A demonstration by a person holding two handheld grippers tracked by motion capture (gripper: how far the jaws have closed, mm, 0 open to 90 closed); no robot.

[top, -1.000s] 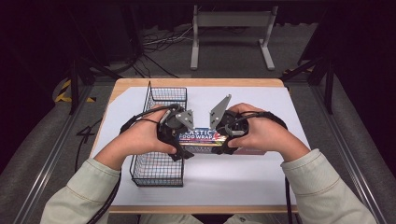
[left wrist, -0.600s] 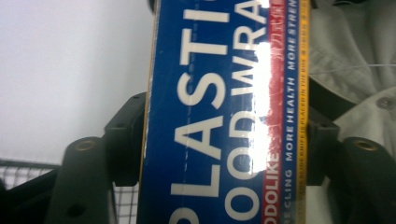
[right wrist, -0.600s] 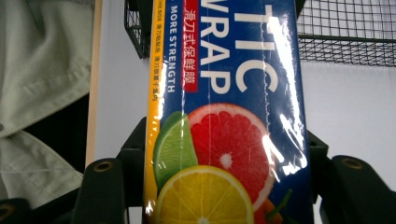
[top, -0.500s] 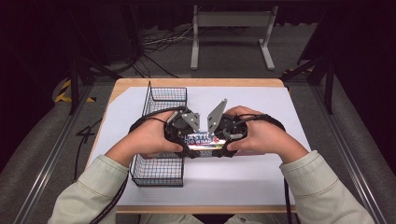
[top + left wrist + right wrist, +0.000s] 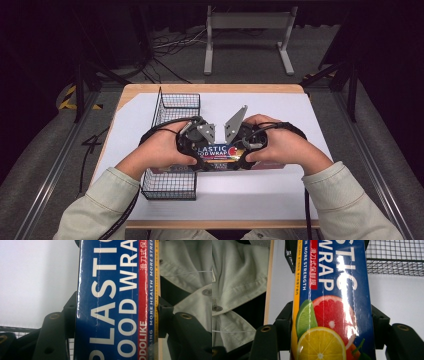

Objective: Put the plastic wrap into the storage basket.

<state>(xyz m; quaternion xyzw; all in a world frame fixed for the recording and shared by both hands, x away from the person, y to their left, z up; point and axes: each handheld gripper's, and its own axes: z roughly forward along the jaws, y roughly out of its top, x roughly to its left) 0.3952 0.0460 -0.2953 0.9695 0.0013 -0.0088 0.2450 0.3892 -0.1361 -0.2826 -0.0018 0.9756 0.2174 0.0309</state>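
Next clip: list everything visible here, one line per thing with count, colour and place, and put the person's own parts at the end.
plastic food wrap box: 1, blue with white lettering and citrus fruit print, held level between both grippers over the table's middle
wire basket: 1, black, on the table's left part, long side running front to back
table: 1, white top with wooden edge, centre of the high view
stand: 1, grey metal, on the floor beyond the table
cables: several, dark and white, on the floor behind the table
left gripper: 1, black, jaws just closed on the box's left end
right gripper: 1, black, shut on the box's right end
sleeves: 2, pale green, bottom of the high view
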